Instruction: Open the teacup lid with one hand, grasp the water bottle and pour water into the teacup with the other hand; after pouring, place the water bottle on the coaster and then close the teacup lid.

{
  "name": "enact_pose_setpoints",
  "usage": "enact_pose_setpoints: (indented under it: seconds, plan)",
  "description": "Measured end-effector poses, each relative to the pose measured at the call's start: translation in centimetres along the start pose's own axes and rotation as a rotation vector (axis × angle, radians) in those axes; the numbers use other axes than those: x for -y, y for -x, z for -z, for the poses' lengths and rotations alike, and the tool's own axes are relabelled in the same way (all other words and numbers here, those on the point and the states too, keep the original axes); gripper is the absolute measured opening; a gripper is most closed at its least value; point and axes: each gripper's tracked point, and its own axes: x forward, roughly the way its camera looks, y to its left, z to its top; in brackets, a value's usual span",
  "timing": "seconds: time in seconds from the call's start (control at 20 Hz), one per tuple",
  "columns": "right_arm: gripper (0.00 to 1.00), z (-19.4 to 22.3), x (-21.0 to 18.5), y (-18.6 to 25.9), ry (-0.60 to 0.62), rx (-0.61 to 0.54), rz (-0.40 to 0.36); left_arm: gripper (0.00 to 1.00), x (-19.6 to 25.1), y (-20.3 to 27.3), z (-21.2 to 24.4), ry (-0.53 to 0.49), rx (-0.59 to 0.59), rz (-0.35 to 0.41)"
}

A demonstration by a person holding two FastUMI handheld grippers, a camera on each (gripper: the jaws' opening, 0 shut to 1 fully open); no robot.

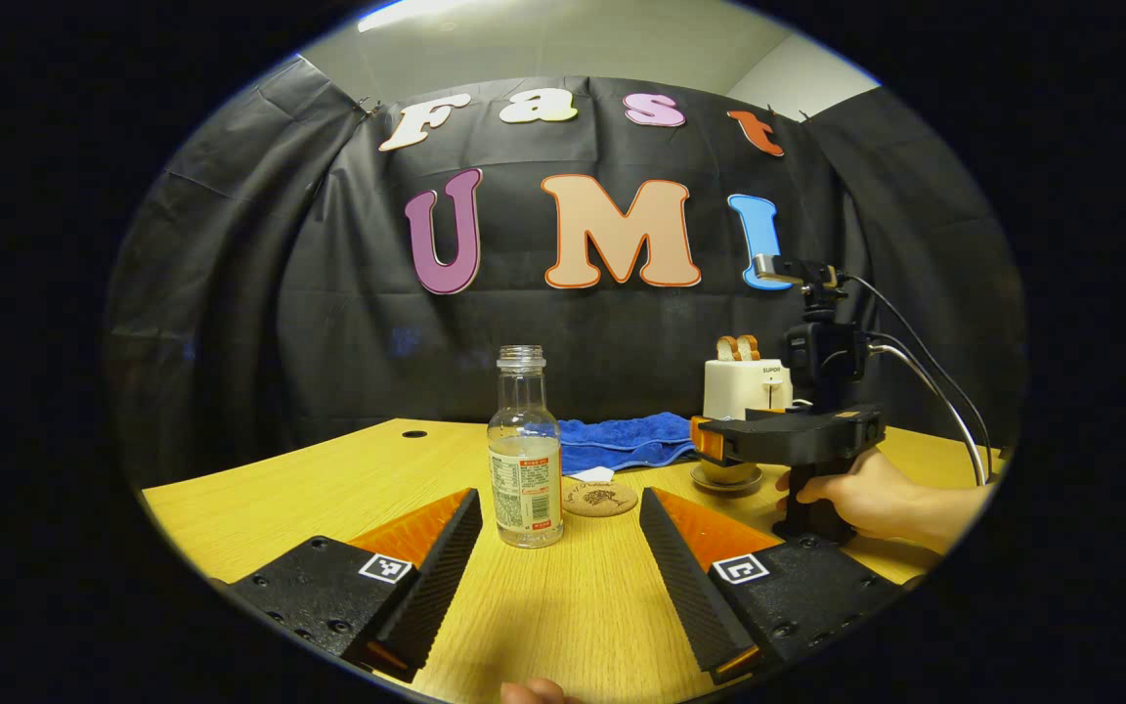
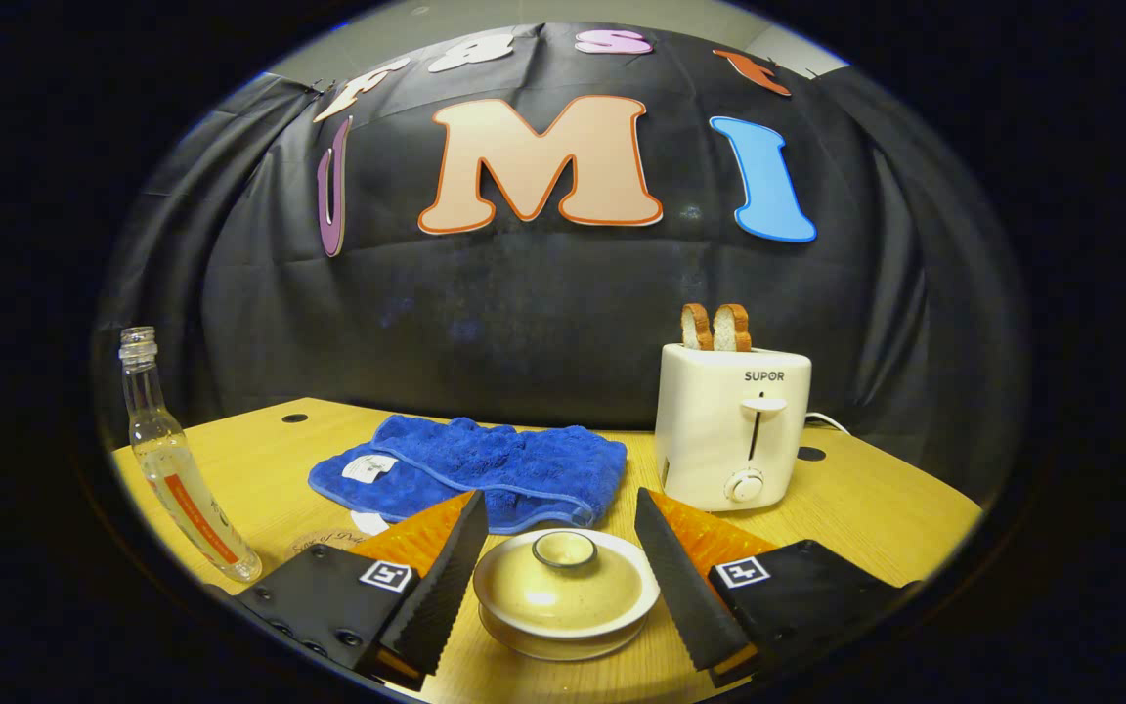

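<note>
A clear uncapped water bottle (image 1: 524,460) with a little water stands upright on the wooden table, just ahead of my open left gripper (image 1: 560,548) and slightly left of its centre line. A round cork coaster (image 1: 599,498) lies right of the bottle. In the right gripper view the cream teacup (image 2: 563,601) with its knobbed lid (image 2: 564,577) on sits between the fingers of my open right gripper (image 2: 555,565), untouched. The bottle (image 2: 177,469) stands at that view's far left. The right gripper (image 1: 788,438), held by a hand (image 1: 866,499), hovers over the teacup (image 1: 727,476).
A blue towel (image 2: 485,469) lies behind the cup. A white toaster (image 2: 731,425) with two bread slices stands at the back right, its cord trailing off. Cables (image 1: 925,381) run from the right gripper. The table (image 1: 563,616) has small holes near its back edge.
</note>
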Motion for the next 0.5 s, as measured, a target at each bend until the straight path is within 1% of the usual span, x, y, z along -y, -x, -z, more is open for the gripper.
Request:
enact_pose_setpoints:
  seconds: [0.05, 0.15, 0.2, 0.3, 0.4, 0.5]
  plan:
    - [0.94, -0.25, 0.06, -0.17, -0.003, 0.003, 0.000, 0.95, -0.02, 0.06, -0.07, 0.000, 0.000, 0.000]
    - [0.77, 0.08, 0.19, -0.56, -0.003, -0.007, 0.006, 0.95, -0.04, 0.08, -0.06, 0.000, 0.000, 0.000]
    - [0.75, 0.21, 0.10, -0.65, -0.001, -0.014, 0.003, 0.95, -0.09, 0.07, 0.00, 0.000, -0.001, 0.000]
    - [0.75, -0.06, 0.00, -0.56, 0.009, -0.034, 0.000, 0.95, 0.01, 0.04, -0.03, 0.000, 0.000, 0.000]
    - [0.45, 0.11, 0.13, -0.89, 0.011, -0.031, 0.007, 0.95, -0.06, 0.03, 0.02, 0.000, -0.001, 0.000]
    - [0.45, 0.33, 0.05, -1.08, 0.006, -0.038, 0.003, 0.95, -0.03, 0.07, -0.04, 0.001, -0.001, 0.000]
